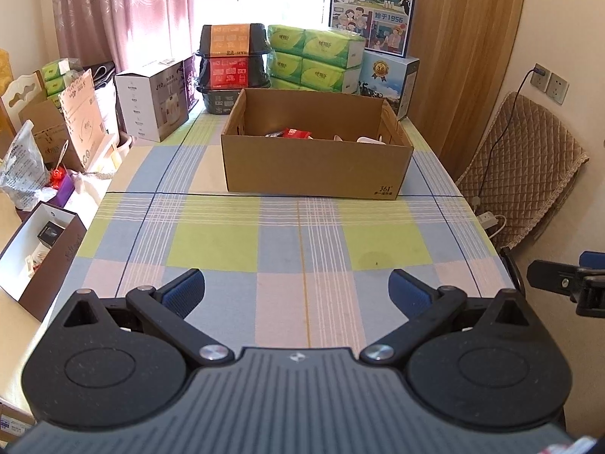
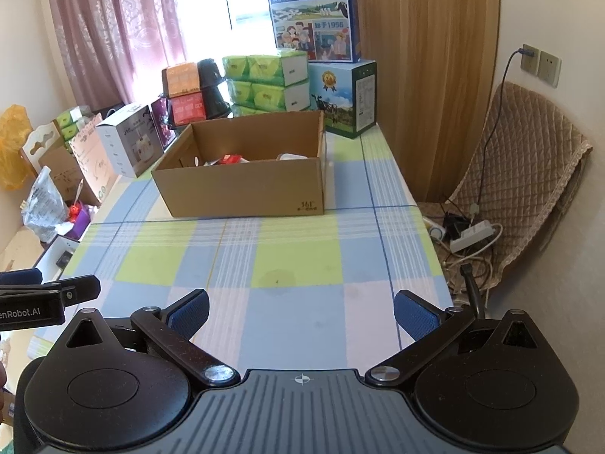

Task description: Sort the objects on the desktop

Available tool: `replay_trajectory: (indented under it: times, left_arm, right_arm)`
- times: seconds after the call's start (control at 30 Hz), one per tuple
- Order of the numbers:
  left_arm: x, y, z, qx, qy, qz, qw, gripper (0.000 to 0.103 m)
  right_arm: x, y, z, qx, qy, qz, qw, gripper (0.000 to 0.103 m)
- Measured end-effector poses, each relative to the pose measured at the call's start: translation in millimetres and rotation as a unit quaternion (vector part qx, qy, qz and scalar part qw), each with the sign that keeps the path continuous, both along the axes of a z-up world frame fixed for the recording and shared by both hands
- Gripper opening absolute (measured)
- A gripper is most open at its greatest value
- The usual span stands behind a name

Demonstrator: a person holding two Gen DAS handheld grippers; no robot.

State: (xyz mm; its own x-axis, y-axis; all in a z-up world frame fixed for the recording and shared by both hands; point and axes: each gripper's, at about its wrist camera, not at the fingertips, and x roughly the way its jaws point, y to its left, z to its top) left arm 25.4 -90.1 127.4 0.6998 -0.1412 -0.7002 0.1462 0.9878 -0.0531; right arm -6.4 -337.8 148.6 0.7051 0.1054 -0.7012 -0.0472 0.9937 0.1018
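An open cardboard box [image 1: 315, 168] [image 2: 242, 189] stands on the checked tablecloth [image 1: 264, 249] [image 2: 295, 261], toward the far end. Inside it lie a red packet [image 1: 297, 133] [image 2: 231, 159] and some white items [image 1: 368, 140] [image 2: 291, 156], mostly hidden by the box walls. My left gripper [image 1: 298, 291] hovers open over the near part of the table with nothing between its blue pads. My right gripper [image 2: 302, 312] is also open and holds nothing, near the table's front right. Each gripper shows at the edge of the other's view.
Tissue packs [image 1: 315, 56] [image 2: 264, 79], milk cartons [image 1: 372, 7] [image 2: 314, 11], stacked black containers [image 1: 232, 56] and a white appliance box [image 1: 151, 98] line the far end. Boxes and bags crowd the left side [image 1: 41, 242]. A padded chair [image 2: 522, 181] and power strip [image 2: 472, 236] sit right.
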Motion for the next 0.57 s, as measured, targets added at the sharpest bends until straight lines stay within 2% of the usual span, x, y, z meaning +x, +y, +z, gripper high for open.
replay_trajectory:
  times: [0.57]
  left_arm:
    - [0.8, 3.3, -5.8, -0.005, -0.003, -0.005, 1.0000, 0.102]
  right_arm:
    - [-0.9, 1.5, -7.7, -0.006, 0.002, -0.004, 1.000, 0.101]
